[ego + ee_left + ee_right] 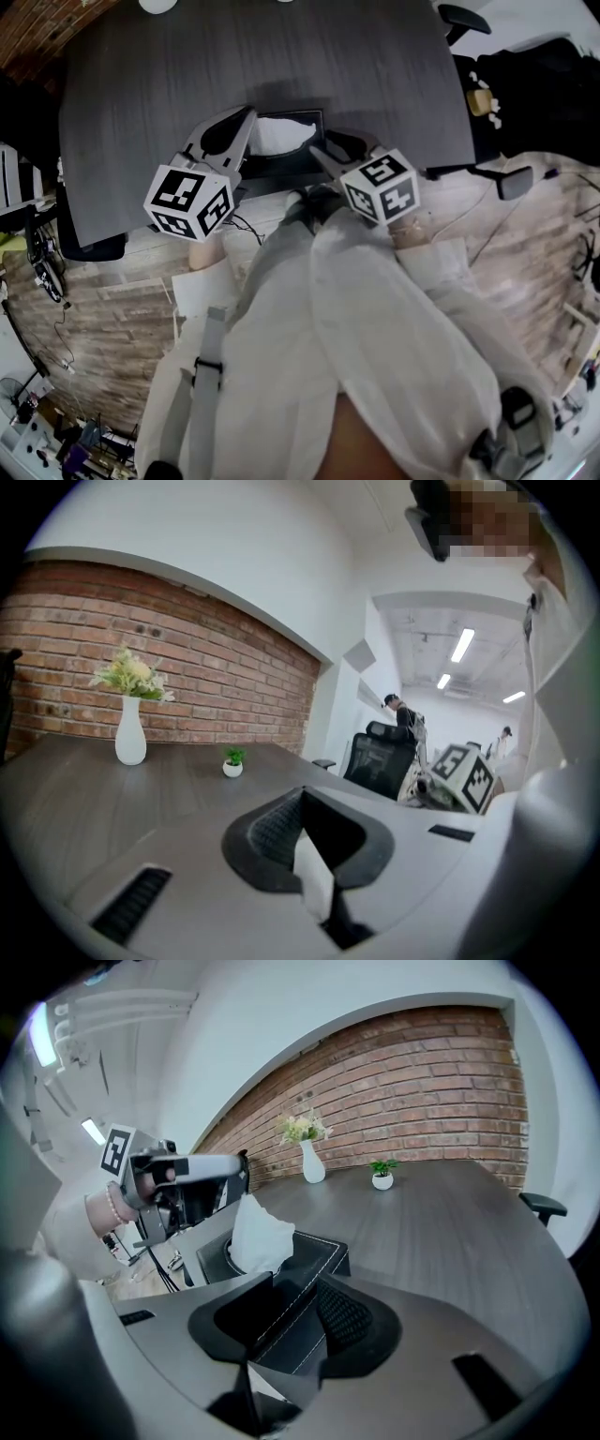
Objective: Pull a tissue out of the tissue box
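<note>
Surface: a big dark grey wooden surface (281,56) fills the top of the head view.
Tissue box: the black leather tissue box with white stitching (309,1252) sits on the surface, near the edge closest to the person.
Tissue: a white paper tissue (258,1232) sticks up out of the slot in the top of the box. It stands tall and a bit crumpled.
Left hand-held gripper: the left hand-held gripper (249,116) is closed. A thin bit of the white tissue is pinched between its jaws, as the left gripper view shows. In the head view its tip is at the left corner of the tissue, above the box.
Right hand-held gripper: the right hand-held gripper (317,152) is at the right near corner of the box. Its jaws sit one on each side of the box's edge, and the pads look pressed on it.
Vase: a tall white vase with pale flowers (130,738) stands at the far side of the surface, well apart from the box.
Little plant: a small white pot with a green plant (232,765) stands near the vase.
Wall: a red brick wall (141,658) is behind the vase and the plant.
Chair: a black office chair (380,761) stands past the end of the surface.
</note>
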The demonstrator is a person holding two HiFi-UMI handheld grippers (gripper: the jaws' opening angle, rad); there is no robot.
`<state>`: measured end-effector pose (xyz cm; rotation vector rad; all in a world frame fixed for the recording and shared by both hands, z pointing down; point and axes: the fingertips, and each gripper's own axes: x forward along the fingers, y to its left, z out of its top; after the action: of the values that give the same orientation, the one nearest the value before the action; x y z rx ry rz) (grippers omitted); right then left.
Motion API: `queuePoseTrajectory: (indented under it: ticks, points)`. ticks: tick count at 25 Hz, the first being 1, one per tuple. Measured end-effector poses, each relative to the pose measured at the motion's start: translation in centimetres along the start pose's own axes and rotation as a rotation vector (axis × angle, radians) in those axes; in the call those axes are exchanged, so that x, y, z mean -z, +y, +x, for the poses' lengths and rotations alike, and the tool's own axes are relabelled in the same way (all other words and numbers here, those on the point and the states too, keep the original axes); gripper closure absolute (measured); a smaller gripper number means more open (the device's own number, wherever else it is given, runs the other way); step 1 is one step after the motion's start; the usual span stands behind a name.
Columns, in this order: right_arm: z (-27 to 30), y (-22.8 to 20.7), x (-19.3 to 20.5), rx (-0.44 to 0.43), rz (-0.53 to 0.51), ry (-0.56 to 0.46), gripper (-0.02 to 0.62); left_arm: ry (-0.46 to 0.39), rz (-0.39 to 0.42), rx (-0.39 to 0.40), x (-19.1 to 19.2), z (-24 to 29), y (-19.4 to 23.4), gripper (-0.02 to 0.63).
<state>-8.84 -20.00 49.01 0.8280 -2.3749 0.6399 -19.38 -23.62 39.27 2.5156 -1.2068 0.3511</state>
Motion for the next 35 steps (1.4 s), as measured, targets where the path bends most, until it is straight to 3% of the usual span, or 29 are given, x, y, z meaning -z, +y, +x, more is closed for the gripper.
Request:
queuePoseTrajectory:
  ticks: [3, 11, 12, 13, 14, 18, 27, 35]
  points:
    - [-0.1, -0.2, 0.1, 0.000, -0.004, -0.002, 0.454, -0.043, -0.032, 0.019, -1.3, -0.2, 0.5, 0.603]
    - [0.0, -0.1, 0.2, -0.001, -0.003, 0.001, 0.454, 0.132, 0.087, -0.018, 2.3, 1.1, 0.1, 0.597]
    - [0.0, 0.0, 0.2, 0.000, -0.003, 0.002, 0.454, 0.150, 0.085, -0.010, 2.7, 1.3, 0.0, 0.573]
    - [-0.1, 0.0, 0.2, 0.001, -0.004, 0.003, 0.454, 0.169, 0.080, -0.003, 3.2, 1.4, -0.2, 0.479]
    - [-0.1, 0.0, 0.2, 0.003, -0.005, 0.004, 0.454, 0.187, 0.076, 0.001, 3.6, 1.6, -0.3, 0.451]
    - [-0.1, -0.1, 0.2, 0.005, -0.003, 0.002, 0.454, 0.243, 0.062, -0.002, 4.9, 2.6, 0.0, 0.425]
    - [0.0, -0.1, 0.2, -0.004, -0.005, -0.002, 0.454, 0.318, 0.098, -0.007, 5.9, 3.5, 0.7, 0.411]
    - [0.0, -0.1, 0.1, -0.003, -0.005, -0.005, 0.454, 0.373, 0.136, 0.050, 6.9, 4.0, -0.3, 0.411]
